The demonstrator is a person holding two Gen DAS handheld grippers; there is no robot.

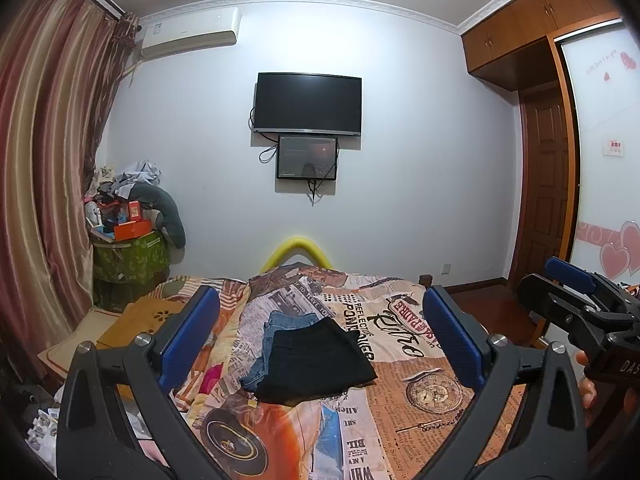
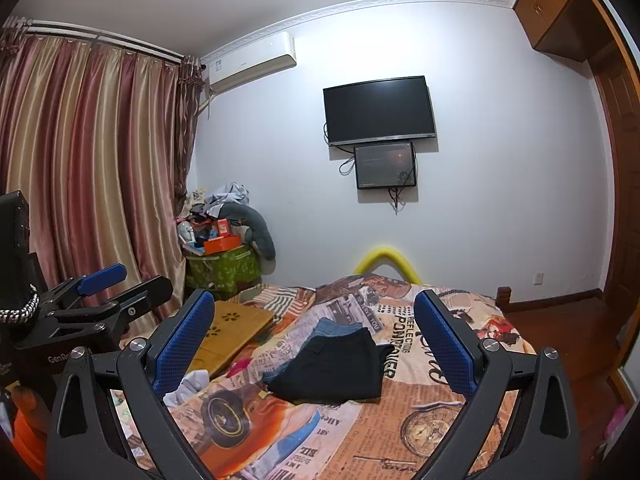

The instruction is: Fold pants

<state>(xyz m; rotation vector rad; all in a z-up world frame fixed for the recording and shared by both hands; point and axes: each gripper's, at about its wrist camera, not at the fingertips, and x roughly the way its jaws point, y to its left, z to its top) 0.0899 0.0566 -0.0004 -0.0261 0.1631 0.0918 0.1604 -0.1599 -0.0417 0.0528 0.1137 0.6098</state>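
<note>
Left gripper [image 1: 320, 340] raised above bed [image 1: 432, 400], level, aimed at far wall; jaws spread wide, holding nothing. Black pants [image 1: 312, 360] folded, lying on bedspread between and beyond its fingers, atop blue jeans [image 1: 280, 322] peeking out left; long axis runs away from claw, tilted slightly right. Right gripper [image 2: 314, 344] beside left one, same level pose, jaws released, empty. Black pants [image 2: 336, 364] ahead between its fingers, untouched.
</note>
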